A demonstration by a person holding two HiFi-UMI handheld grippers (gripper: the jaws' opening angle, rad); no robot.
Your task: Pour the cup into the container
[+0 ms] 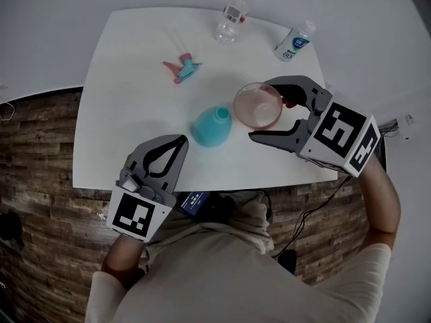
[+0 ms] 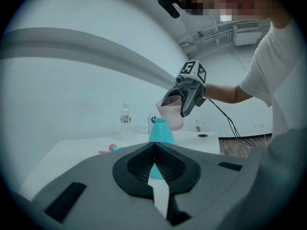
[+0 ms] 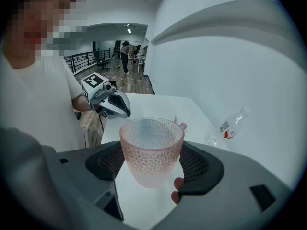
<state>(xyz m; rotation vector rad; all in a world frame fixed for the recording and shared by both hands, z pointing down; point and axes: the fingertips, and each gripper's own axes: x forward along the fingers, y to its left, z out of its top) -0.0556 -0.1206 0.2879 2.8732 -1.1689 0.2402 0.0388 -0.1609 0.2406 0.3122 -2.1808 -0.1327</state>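
Observation:
A pink textured cup (image 1: 258, 105) is raised above the white table (image 1: 128, 99), with my right gripper (image 1: 261, 112) shut on its sides. From the right gripper view the cup (image 3: 152, 150) stands almost upright between the jaws, and I see nothing inside it. A teal cone-shaped container (image 1: 212, 125) with a narrow open neck stands on the table just left of the cup. In the left gripper view the cup (image 2: 171, 111) hangs slightly tilted beside the container's neck (image 2: 160, 131). My left gripper (image 1: 182, 140) is shut on nothing near the table's front edge, its tips pointing at the container.
A pink and teal spray head (image 1: 182, 67) lies on the table behind the container. Two clear plastic bottles (image 1: 232, 20) (image 1: 294, 42) stand at the far edge. A black cable (image 1: 316, 207) hangs off the table's right front corner.

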